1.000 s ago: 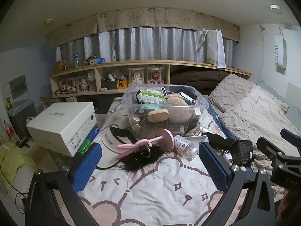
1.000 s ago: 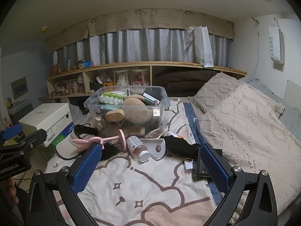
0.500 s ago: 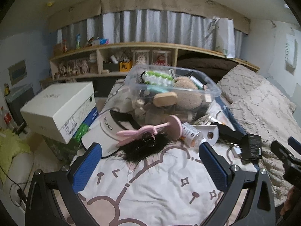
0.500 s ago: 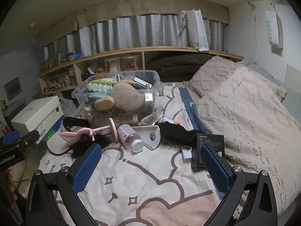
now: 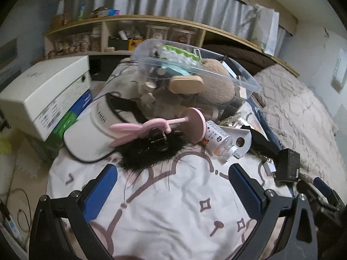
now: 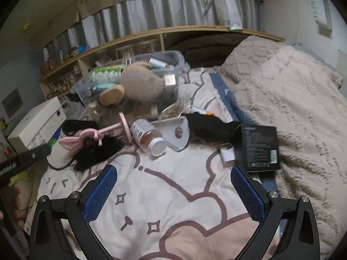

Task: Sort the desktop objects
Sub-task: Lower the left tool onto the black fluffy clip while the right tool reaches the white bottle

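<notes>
Left claw: held spread, empty, over the bed's near edge.
Right claw: likewise released, empty.
Pill bottle: left lying mid-bed beside the bin, presumably awaiting sorting.

Both grippers: black frames w/ silver screws, blue textured fingers.

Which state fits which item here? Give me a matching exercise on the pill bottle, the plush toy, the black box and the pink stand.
Column 1
1. pill bottle
2. plush toy
3. black box
4. pink stand

Column 2
A. inside the clear bin
B. lying on its side, white cap toward the camera
C. tipped over beside the black fur
D. flat by the beige blanket

Pairs: 1-B, 2-A, 3-D, 4-C
</notes>
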A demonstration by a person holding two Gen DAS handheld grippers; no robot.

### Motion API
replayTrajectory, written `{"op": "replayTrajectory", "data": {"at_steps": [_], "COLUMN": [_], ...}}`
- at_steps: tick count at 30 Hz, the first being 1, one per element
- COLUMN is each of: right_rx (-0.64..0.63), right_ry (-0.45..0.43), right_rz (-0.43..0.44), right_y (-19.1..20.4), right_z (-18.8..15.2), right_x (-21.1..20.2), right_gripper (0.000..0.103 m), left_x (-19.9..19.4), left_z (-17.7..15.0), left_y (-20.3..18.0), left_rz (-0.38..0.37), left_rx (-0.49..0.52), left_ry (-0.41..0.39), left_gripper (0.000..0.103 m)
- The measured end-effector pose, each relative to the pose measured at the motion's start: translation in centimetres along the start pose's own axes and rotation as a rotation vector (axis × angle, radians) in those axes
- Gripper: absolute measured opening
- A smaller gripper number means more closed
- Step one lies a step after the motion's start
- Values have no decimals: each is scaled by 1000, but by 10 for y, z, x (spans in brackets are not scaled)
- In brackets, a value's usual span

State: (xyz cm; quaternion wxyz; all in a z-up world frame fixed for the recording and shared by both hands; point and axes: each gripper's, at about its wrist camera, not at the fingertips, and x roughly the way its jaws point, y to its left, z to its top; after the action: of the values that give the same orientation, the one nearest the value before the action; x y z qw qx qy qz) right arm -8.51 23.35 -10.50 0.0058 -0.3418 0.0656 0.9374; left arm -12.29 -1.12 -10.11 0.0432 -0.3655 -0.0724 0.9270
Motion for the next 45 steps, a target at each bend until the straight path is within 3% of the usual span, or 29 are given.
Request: {"op": "replayTrajectory", "data": {"at_steps": [4,9,14,18,30,32,34,36,40,44,45], "right_rx": [35,68,67,-16,-220,-238,-253,-260,-278,-319,-322], "right_ry": [37,26,35,142,121,130,150,190,250,241,247], "right_rz": [29,79,94,105,104,108,119,128,153,141,149], "right_y": [-1,-4,-1,15,41,44,46,48,54,59,60], "right_z": [-1,1,5,12,24,26,29,30,25,18,16], "right_x": [17,34,58,94,168,179,189,203,218,208,205], "right_gripper": [103,103,103,103,103,99,83,75,68,63,56], "left_x": [20,66,96,116,155,158,161,164,165,168,169], "left_z": [13,25,22,18,8,8,7,7,6,5,5], "left_y": [-10,-3,10,16,32,38,42,45,46,45,45], "left_rz": [12,28,39,61,142,142,137,128,105,87,81], "left_rx": [51,8,-59,-86,-91,-110,-128,-138,-152,-150,-148], "left_ry": [-6,44,47,69,91,101,110,116,124,134,137], "left_gripper": [101,87,86,86,86,86,86,86,82,75,74]}}
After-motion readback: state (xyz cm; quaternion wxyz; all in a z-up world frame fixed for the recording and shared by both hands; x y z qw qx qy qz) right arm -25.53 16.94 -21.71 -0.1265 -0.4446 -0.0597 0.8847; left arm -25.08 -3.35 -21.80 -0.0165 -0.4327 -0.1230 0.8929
